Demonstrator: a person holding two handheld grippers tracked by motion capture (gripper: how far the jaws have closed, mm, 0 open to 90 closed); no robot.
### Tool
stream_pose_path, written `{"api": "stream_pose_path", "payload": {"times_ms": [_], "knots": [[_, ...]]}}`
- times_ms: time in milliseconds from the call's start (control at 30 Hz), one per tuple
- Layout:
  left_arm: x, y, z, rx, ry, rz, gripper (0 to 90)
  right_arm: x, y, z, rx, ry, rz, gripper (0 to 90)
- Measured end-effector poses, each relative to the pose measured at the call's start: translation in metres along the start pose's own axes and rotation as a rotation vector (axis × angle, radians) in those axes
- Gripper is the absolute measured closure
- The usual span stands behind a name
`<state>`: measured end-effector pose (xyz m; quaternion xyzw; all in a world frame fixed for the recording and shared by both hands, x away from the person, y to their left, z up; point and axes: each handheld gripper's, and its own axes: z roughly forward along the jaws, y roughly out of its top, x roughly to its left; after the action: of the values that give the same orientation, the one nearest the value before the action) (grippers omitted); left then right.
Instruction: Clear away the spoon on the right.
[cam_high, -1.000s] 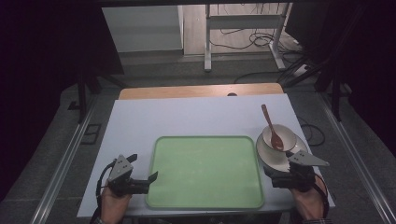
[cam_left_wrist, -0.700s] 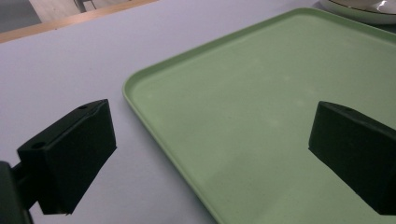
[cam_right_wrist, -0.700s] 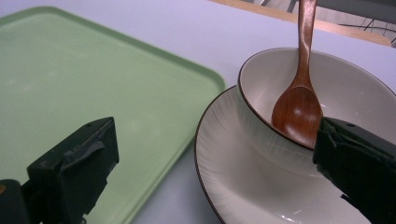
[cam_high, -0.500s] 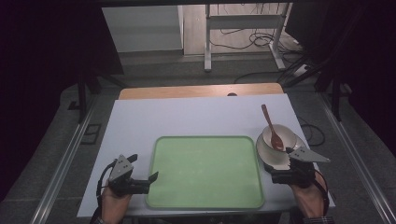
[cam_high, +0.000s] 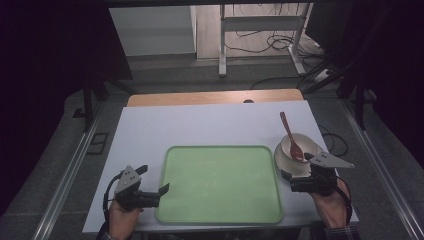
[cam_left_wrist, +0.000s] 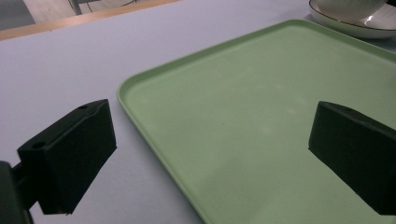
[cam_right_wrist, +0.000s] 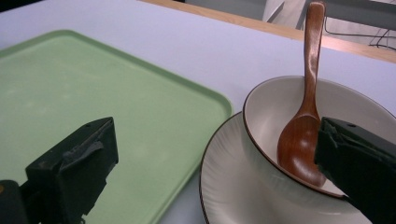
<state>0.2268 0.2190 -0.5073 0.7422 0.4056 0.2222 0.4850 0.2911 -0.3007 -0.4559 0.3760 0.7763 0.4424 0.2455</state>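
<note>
A green tray (cam_high: 220, 185) lies empty in the middle of the white table (cam_high: 210, 125). Right of it a cream bowl (cam_high: 300, 142) sits on a cream plate (cam_high: 281, 161), and a brown wooden spoon (cam_high: 290, 135) rests in the bowl with its handle pointing away. My right gripper (cam_high: 294, 180) is open at the plate's near edge. In the right gripper view its gripper (cam_right_wrist: 215, 172) has one jaw over the tray (cam_right_wrist: 93, 93) and the other over the bowl (cam_right_wrist: 280, 107), beside the spoon (cam_right_wrist: 303, 135). My left gripper (cam_high: 153, 179) is open at the tray's left edge (cam_left_wrist: 154, 126).
A strip of wood (cam_high: 215, 97) runs along the table's far edge. Beyond it are a dark floor, desk legs (cam_high: 222, 45) and loose cables (cam_high: 260, 45). Metal rails (cam_high: 75, 165) flank the table. The plate's rim (cam_left_wrist: 355, 25) shows far off in the left gripper view.
My right gripper has moved a little forward and left, up to the plate and bowl. The left gripper, tray and spoon have not moved.
</note>
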Motion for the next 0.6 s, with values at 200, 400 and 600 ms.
{"api": "stream_pose_path", "payload": {"times_ms": [200, 400, 600], "knots": [[0.000, 0.000, 0.000, -0.005, -0.020, -0.010, 0.7, -0.004, 0.007, 0.001, 0.007, 0.001, 0.003, 0.0], [-0.002, 0.000, 0.001, 0.006, -0.007, 0.014, 0.9, -0.011, 0.012, 0.004, 0.018, 0.009, 0.036, 0.0], [-0.003, 0.000, 0.001, 0.013, -0.003, 0.020, 0.8, -0.014, 0.016, 0.008, 0.026, -0.018, 0.016, 0.0]]}}
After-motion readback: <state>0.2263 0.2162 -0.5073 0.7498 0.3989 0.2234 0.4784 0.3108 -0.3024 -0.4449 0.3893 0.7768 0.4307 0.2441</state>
